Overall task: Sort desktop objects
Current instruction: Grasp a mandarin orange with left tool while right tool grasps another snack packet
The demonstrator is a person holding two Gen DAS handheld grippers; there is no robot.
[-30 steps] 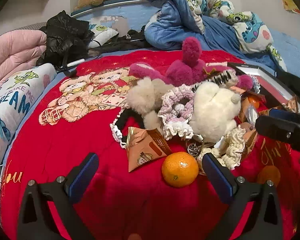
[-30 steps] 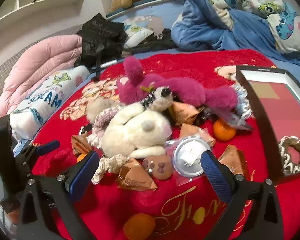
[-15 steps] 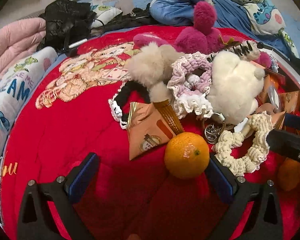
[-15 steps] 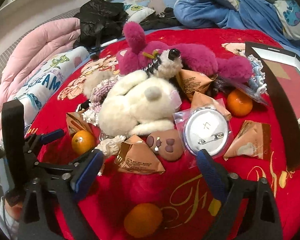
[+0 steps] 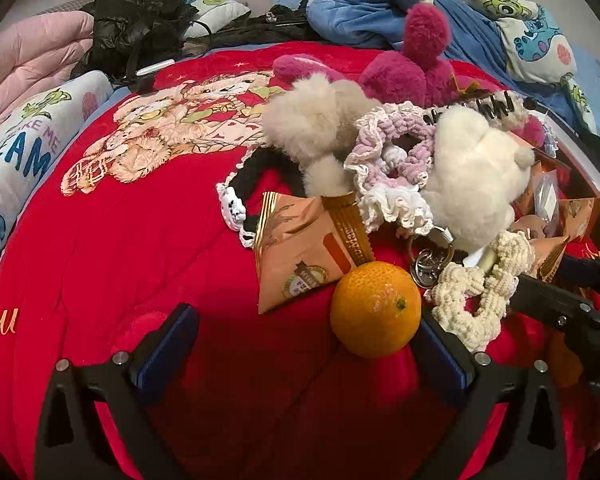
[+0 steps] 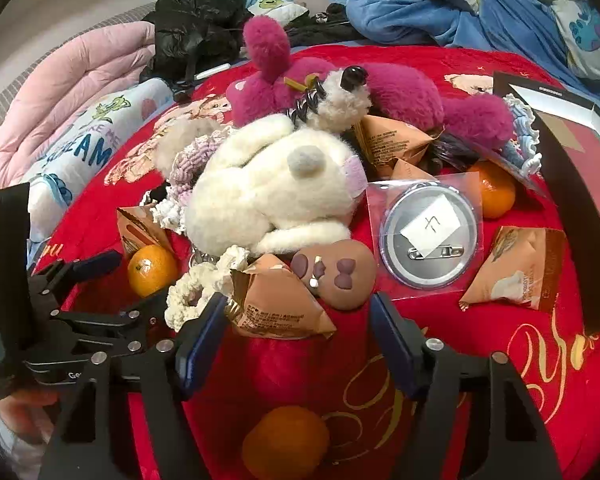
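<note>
The right wrist view shows things the left one cannot. It shows a round pin badge (image 6: pixel 427 232) in a clear bag, a brown bear-face toy (image 6: pixel 336 276), and the dark box (image 6: pixel 572 184) at the right edge. It also shows a second orange (image 6: pixel 494 192) by the badge and a third orange (image 6: pixel 286 446) low down between the arms of the tool.

The left wrist view shows the black and white scrunchie (image 5: pixel 240 188) and the metal key ring (image 5: pixel 430 266) much better.

The left gripper (image 5: pixel 304 344) is spread wide and pinches nothing. An orange (image 5: pixel 376 308) sits on the red blanket (image 5: pixel 100 260) just beside its right finger, at the tip. A snack packet (image 5: pixel 304 256) lies touching the orange, farther out. A cream scrunchie (image 5: pixel 478 292) lies right of the orange.

The right gripper (image 6: pixel 298 332) is closing. A folded snack packet (image 6: pixel 276 304) sits between its tips. The left tip is right at the packet's edge, but the right tip is still apart from it. The bear-face toy lies just past the packet.
</note>
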